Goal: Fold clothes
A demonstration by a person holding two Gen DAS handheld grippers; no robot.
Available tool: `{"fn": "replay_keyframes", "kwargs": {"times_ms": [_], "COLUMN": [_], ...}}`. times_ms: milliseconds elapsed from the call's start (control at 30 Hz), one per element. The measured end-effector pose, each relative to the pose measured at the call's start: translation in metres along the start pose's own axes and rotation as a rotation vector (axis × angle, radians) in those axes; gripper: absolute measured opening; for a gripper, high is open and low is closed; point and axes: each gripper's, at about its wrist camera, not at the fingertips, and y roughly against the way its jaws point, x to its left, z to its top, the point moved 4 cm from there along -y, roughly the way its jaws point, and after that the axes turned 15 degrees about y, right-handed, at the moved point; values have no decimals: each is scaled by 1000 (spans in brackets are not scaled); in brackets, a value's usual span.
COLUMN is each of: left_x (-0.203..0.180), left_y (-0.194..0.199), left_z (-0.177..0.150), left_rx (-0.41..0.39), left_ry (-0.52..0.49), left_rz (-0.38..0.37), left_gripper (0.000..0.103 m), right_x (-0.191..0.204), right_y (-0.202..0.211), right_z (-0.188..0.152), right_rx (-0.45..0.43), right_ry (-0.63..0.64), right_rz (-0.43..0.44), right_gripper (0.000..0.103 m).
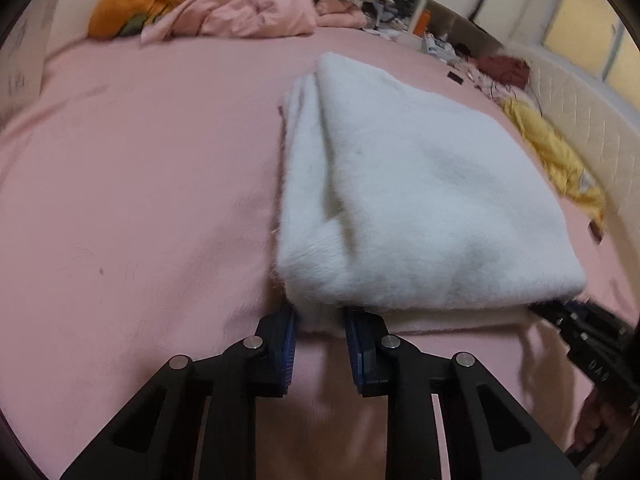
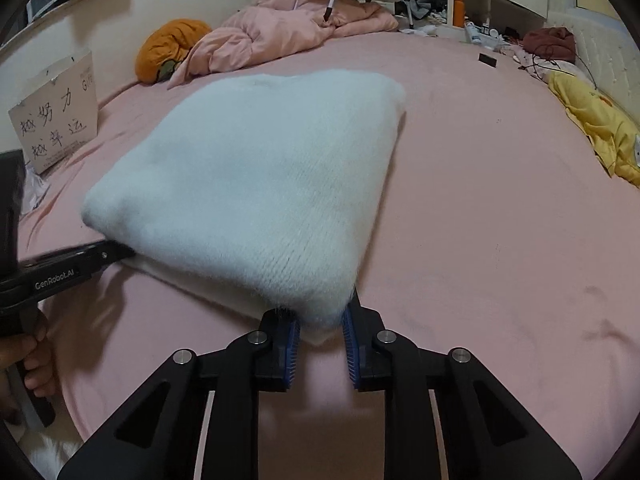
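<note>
A white fluffy sweater [image 1: 420, 184] [image 2: 260, 168] lies folded into a thick rectangle on the pink bed sheet [image 1: 140, 180] [image 2: 500, 220]. Its near edge is lifted slightly off the sheet. My left gripper [image 1: 321, 320] is shut on the near left corner, with white fabric filling the gap between its blue pads. My right gripper [image 2: 322, 320] is shut on the near right corner in the same way. Each gripper also shows at the edge of the other view: the right gripper [image 1: 560, 314] and the left gripper [image 2: 116, 254], with a person's hand [image 2: 36, 360] on its handle.
At the far side of the bed lie a crumpled pink duvet [image 2: 280, 36] and an orange pillow [image 2: 172, 46]. A yellow garment [image 2: 596, 128] and a dark red one [image 2: 550, 42] lie at the right edge. A cardboard sign [image 2: 56, 120] leans at the left.
</note>
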Motion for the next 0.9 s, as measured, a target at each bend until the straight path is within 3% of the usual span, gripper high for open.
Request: {"fn": "replay_keyframes", "kwargs": {"times_ms": [33,100,167,200,267,367,633,800,900], "left_x": [-2,2,7,8,6,-3,-40,-60,-62], "left_y": [5,20,43,54,70,91,134,151,159], "left_z": [0,-1,-3,-6,-14,-30,-84,-100,-102], "left_rx": [-6,-35,-88,-98,-84,-85,-120,-145,-142], "left_ry": [-11,-1,27,43,58,44,-48,-129,-107], "left_rz": [23,116,171,173,180,221,170,184,147], "left_gripper": [28,69,78,79,80,80,82,82,82], "right_x": [0,2,5,8,13,21,45,52,48], "right_y": [2,12,34,45,68,91,133,150,160], "right_z": [0,-1,-3,-4,-6,-8,-20,-29,-30], "right_rx": [10,22,-11,-34,-63,-39,22,39,28], "right_ry": [-2,5,-1,-11,-41,-82,-43,1,-13], "right_rz": [-12,-50,-95,-101,-123,-170,-211,-240,-255], "right_gripper": [26,40,55,65,76,76,76,76,76]}}
